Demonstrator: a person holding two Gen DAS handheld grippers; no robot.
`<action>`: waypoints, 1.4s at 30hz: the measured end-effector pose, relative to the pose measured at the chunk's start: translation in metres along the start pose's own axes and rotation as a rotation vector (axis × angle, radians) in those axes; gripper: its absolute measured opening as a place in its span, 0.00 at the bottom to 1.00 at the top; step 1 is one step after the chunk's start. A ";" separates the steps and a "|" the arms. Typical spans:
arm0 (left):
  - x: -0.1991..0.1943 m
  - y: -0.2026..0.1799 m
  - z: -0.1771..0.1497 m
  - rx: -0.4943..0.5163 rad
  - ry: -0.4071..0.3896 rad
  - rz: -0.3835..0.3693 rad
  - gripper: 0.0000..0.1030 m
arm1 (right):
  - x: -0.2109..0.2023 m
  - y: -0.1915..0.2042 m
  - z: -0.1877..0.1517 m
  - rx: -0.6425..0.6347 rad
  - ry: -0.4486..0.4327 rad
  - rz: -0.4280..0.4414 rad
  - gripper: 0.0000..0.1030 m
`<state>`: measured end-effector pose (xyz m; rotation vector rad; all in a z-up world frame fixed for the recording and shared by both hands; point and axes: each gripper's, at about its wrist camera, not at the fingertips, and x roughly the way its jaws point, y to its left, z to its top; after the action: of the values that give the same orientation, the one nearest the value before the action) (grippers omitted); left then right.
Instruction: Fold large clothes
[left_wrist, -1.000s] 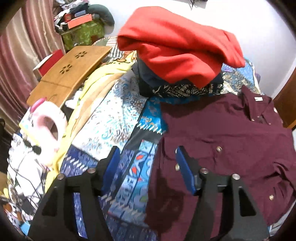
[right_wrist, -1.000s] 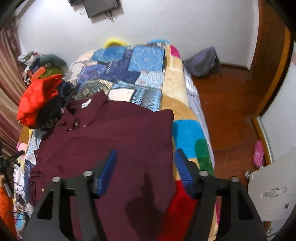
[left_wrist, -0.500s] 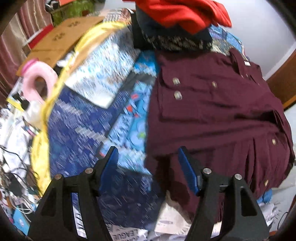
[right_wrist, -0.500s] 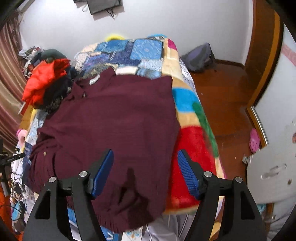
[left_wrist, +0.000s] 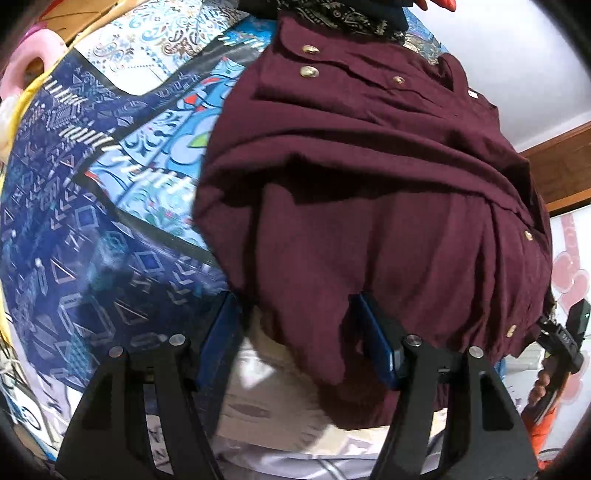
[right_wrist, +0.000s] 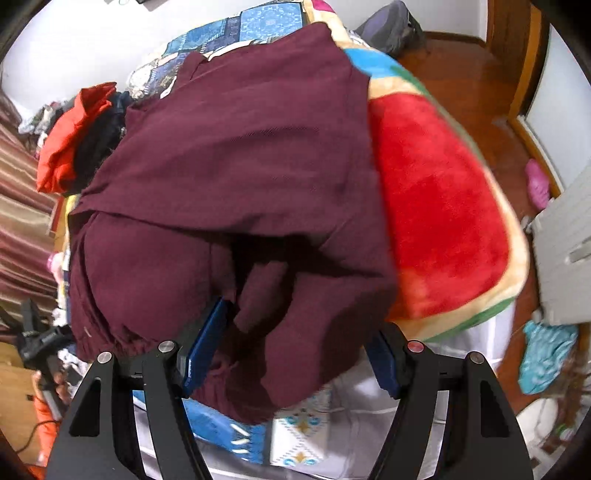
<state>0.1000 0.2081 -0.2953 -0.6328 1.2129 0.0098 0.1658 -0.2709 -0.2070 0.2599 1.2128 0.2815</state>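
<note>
Maroon cloth fills both views: the shirt (left_wrist: 369, 177) lies spread on the bed (left_wrist: 92, 229), collar toward twelve o'clock near a pile of clothes (right_wrist: 74, 147), and its hem hangs over the bed's near edge at six o'clock. That overhang is likely why both tools come in low from the foot of the bed, since the loose hem is the easiest part to pinch without digging into the quilt. The left tool (left_wrist: 299, 343) has its jaws apart, with the hem's left corner drooping down between them; the blue pads do not appear to press on the fabric yet. The right tool (right_wrist: 291, 350) is likewise spread, and the hem's other corner hangs between its pads, again with no firm pinch that I can see. One tool at each corner suggests the plan is to lift the bottom edge evenly and carry it up toward the collar, which keeps the fold square. The shirt lies with its buttons (left_wrist: 309, 70) along its left side, so it seems already partly arranged. A red blanket (right_wrist: 443, 203) sits at three o'clock of the shirt in the right view, clear of the fold.
</note>
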 end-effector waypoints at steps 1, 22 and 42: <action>0.000 -0.002 -0.001 -0.003 0.000 -0.013 0.64 | 0.001 0.003 -0.001 0.002 -0.007 0.004 0.60; -0.111 -0.091 0.092 0.156 -0.331 -0.143 0.04 | -0.083 0.060 0.086 -0.162 -0.303 0.212 0.06; 0.024 -0.088 0.232 0.098 -0.268 0.104 0.04 | 0.039 0.023 0.220 0.022 -0.209 0.014 0.06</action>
<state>0.3389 0.2340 -0.2300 -0.4659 0.9789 0.1186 0.3844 -0.2455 -0.1608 0.3093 1.0085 0.2465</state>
